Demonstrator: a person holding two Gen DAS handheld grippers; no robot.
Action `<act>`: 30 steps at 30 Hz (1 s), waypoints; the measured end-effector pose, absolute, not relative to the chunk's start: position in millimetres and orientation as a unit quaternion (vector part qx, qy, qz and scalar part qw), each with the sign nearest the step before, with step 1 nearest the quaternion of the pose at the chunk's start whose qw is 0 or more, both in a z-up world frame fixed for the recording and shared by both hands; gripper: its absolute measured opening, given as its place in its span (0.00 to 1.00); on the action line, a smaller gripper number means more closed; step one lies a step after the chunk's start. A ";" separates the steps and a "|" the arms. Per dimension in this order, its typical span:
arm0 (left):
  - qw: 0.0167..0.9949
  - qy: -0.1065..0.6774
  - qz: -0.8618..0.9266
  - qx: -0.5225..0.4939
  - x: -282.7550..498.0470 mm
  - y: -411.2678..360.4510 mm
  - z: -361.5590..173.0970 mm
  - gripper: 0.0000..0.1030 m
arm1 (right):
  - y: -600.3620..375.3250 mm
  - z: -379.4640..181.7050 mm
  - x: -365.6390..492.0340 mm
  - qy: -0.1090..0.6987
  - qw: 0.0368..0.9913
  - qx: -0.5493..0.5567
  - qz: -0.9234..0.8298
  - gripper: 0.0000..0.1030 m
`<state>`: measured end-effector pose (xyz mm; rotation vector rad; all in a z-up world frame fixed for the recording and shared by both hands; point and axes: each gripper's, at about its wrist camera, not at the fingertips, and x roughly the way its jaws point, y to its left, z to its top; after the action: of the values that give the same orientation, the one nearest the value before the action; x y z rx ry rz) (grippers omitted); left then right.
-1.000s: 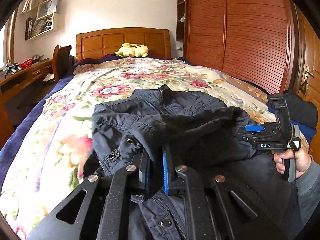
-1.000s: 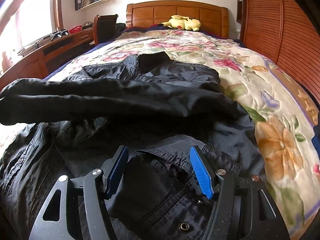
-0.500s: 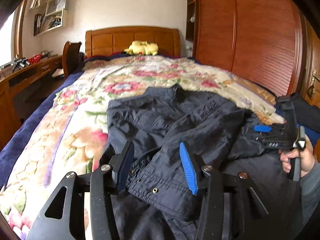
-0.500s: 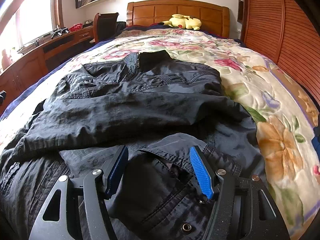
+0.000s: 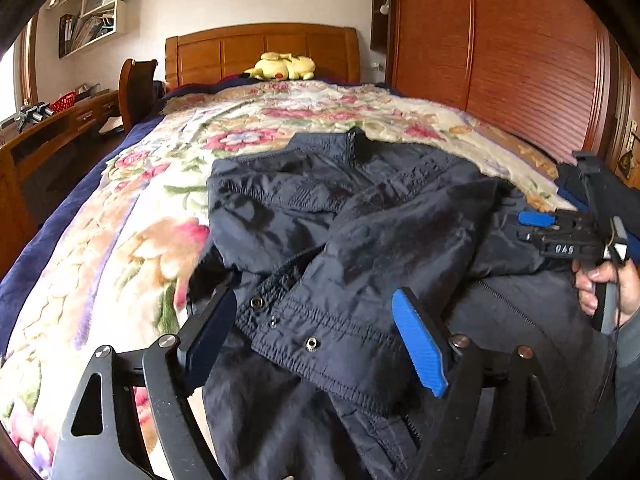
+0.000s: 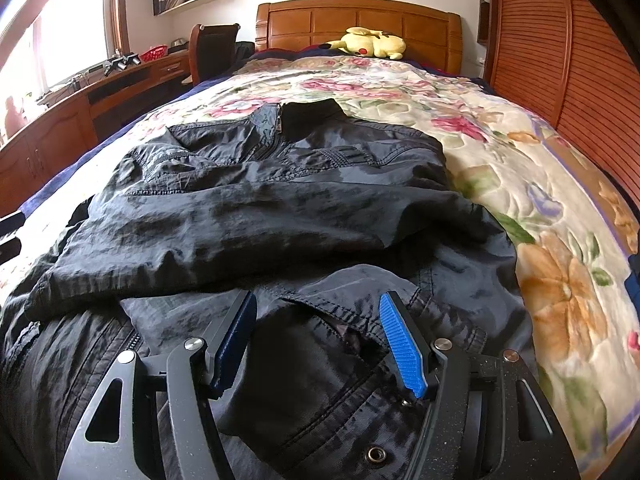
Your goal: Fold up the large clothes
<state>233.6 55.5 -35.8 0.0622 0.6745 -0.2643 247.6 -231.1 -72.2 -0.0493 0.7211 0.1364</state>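
Note:
A dark navy jacket point(image 5: 360, 208) lies on the floral bedspread point(image 5: 120, 240), collar toward the headboard. One sleeve point(image 6: 224, 236) is folded across the chest, its snap cuff point(image 5: 320, 328) near my left gripper. My left gripper point(image 5: 316, 320) is open, jaws wide, just above the cuff, holding nothing. My right gripper point(image 6: 316, 320) is open above the jacket's lower hem area point(image 6: 320, 360), empty. The right gripper also shows in the left wrist view point(image 5: 560, 236), held by a hand at the jacket's right edge.
A yellow plush toy point(image 6: 366, 42) lies by the wooden headboard point(image 6: 360, 20). A wooden wardrobe point(image 5: 500, 60) runs along the right side. A desk point(image 6: 80, 100) and chair point(image 6: 212, 52) stand on the left. Folded dark clothes point(image 5: 624, 200) sit at far right.
My left gripper let go of the sleeve and opened wide. The sleeve dropped flat across the jacket's chest. My right gripper stayed open in place.

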 end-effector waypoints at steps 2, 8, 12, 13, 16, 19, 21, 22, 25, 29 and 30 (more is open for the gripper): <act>0.933 0.335 -0.127 0.031 233.4 56.1 -39.3 0.79 | -230.9 -73.5 249.2 0.356 0.932 -0.025 0.068 0.64; 0.933 0.338 -0.118 0.024 218.1 62.2 -40.4 0.79 | -228.1 -77.8 255.2 0.372 0.924 -0.033 0.078 0.64; 0.935 0.336 -0.111 0.029 201.7 60.2 -38.6 0.79 | -219.0 -93.4 268.7 0.409 0.907 -0.053 0.081 0.66; 0.935 0.334 -0.111 0.028 196.4 60.2 -37.7 0.79 | -217.9 -93.6 269.8 0.410 0.907 -0.056 0.080 0.66; 0.937 0.331 -0.107 0.025 181.8 61.8 -35.6 0.79 | -219.5 -94.8 271.0 0.411 0.907 -0.049 0.082 0.66; 0.940 0.326 -0.100 0.019 167.6 66.1 -33.2 0.79 | -221.9 -96.2 272.1 0.411 0.907 -0.043 0.084 0.66; 0.941 0.324 -0.094 0.015 159.7 69.0 -32.3 0.79 | -222.2 -96.8 271.8 0.410 0.907 -0.044 0.083 0.66; 0.942 0.323 -0.091 0.012 155.1 70.5 -31.3 0.79 | -220.7 -96.1 271.6 0.410 0.907 -0.046 0.082 0.66; 0.945 0.314 -0.092 0.006 143.0 76.2 -26.6 0.79 | -216.7 -94.6 266.5 0.408 0.908 -0.059 0.077 0.66; 0.950 0.301 -0.080 0.009 130.0 82.6 -17.8 0.79 | -214.4 -82.8 242.4 0.398 0.911 -0.080 0.068 0.66; 0.953 0.292 -0.076 0.012 125.5 84.7 -15.6 0.79 | -216.0 -77.2 232.4 0.390 0.915 -0.076 0.070 0.66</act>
<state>125.5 84.7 -15.6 0.0243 0.5936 -0.1553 232.4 -216.0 -77.2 -0.1566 0.8037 0.1436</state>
